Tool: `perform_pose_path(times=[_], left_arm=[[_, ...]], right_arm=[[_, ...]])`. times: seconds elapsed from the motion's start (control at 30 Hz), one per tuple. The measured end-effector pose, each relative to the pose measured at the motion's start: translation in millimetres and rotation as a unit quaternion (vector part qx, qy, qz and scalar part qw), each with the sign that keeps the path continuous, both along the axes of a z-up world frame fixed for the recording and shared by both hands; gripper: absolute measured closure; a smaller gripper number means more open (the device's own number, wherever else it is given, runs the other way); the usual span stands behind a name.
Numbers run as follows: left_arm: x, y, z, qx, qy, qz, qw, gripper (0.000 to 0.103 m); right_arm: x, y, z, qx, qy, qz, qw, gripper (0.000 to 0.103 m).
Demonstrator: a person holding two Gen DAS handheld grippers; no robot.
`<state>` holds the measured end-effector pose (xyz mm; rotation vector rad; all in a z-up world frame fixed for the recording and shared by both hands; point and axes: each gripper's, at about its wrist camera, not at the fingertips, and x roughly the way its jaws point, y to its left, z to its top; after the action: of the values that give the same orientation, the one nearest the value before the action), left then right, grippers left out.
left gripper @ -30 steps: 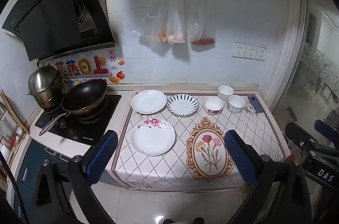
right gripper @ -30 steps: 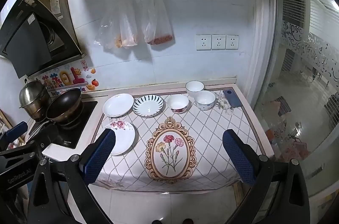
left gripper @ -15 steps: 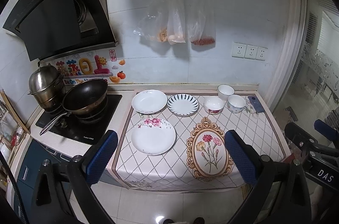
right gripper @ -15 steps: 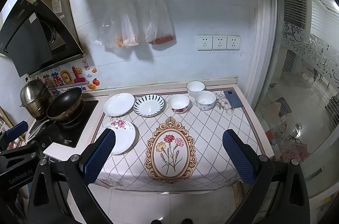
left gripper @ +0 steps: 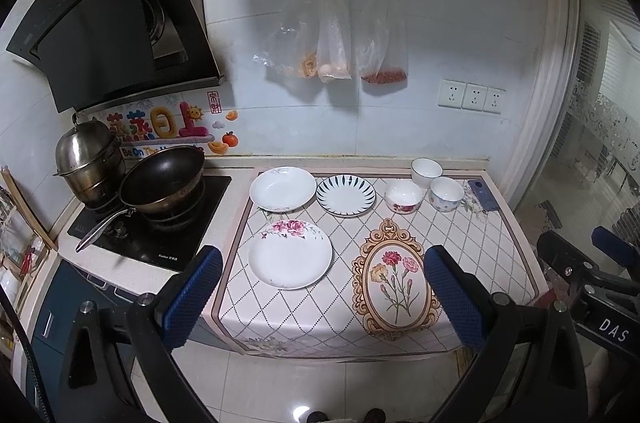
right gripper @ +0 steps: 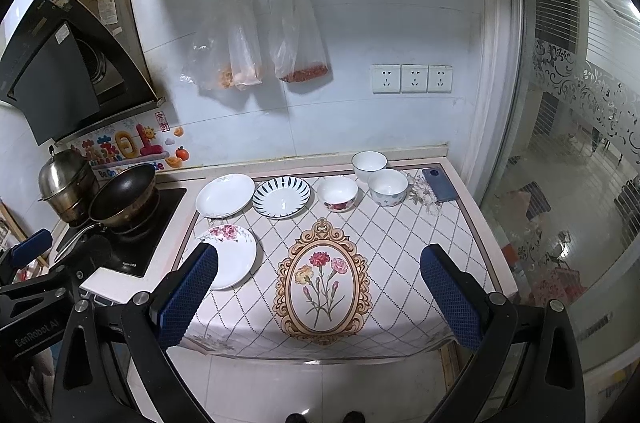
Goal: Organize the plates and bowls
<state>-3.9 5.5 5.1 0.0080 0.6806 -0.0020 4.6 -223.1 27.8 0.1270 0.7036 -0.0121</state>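
Observation:
Three plates lie on the counter cloth: a rose-print plate (left gripper: pixel 290 255) (right gripper: pixel 229 255) at the front left, a plain white plate (left gripper: pixel 282 188) (right gripper: pixel 225 195) behind it, and a blue-striped plate (left gripper: pixel 346 195) (right gripper: pixel 281 197) to its right. Three bowls stand at the back right: a red-flower bowl (left gripper: pixel 403 196) (right gripper: pixel 337 194), a white bowl (left gripper: pixel 426 172) (right gripper: pixel 369 165) and a dotted bowl (left gripper: pixel 446 194) (right gripper: pixel 387 187). My left gripper (left gripper: pixel 322 293) and right gripper (right gripper: pixel 318 297) are open and empty, held back from the counter's front edge.
A wok (left gripper: pixel 162 181) and a steel pot (left gripper: pixel 88 159) sit on the hob at the left. A phone (right gripper: pixel 439 184) lies at the back right corner. Plastic bags (right gripper: pixel 256 39) hang on the wall. A glass partition (right gripper: pixel 560 151) stands at the right.
Both views have shifted very slightly; the dishes have not moved and both grippers stay open.

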Motion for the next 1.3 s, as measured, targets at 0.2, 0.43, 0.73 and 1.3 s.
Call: perform_pose_path(times=[0.2, 0.43, 0.73, 1.3], left_arm=[[-1, 0, 0, 0.0, 0.0, 0.0, 1.0, 0.0], [-3, 1, -1, -0.002, -0.001, 0.0, 1.0, 0.0], [-6, -1, 0, -0.003, 0.0, -0.001, 1.0, 0.0], [-4, -1, -1, -0.01, -0.004, -0.002, 0.9999, 0.0]], right_arm=[[-4, 1, 0, 0.0, 0.002, 0.003, 1.0, 0.0], [-6, 1, 1, 0.002, 0.003, 0.001, 1.0, 0.0], [-8, 2, 2, 0.002, 0.003, 0.001, 1.0, 0.0], [-12, 2, 4, 0.003, 0.005, 0.002, 1.0, 0.0]])
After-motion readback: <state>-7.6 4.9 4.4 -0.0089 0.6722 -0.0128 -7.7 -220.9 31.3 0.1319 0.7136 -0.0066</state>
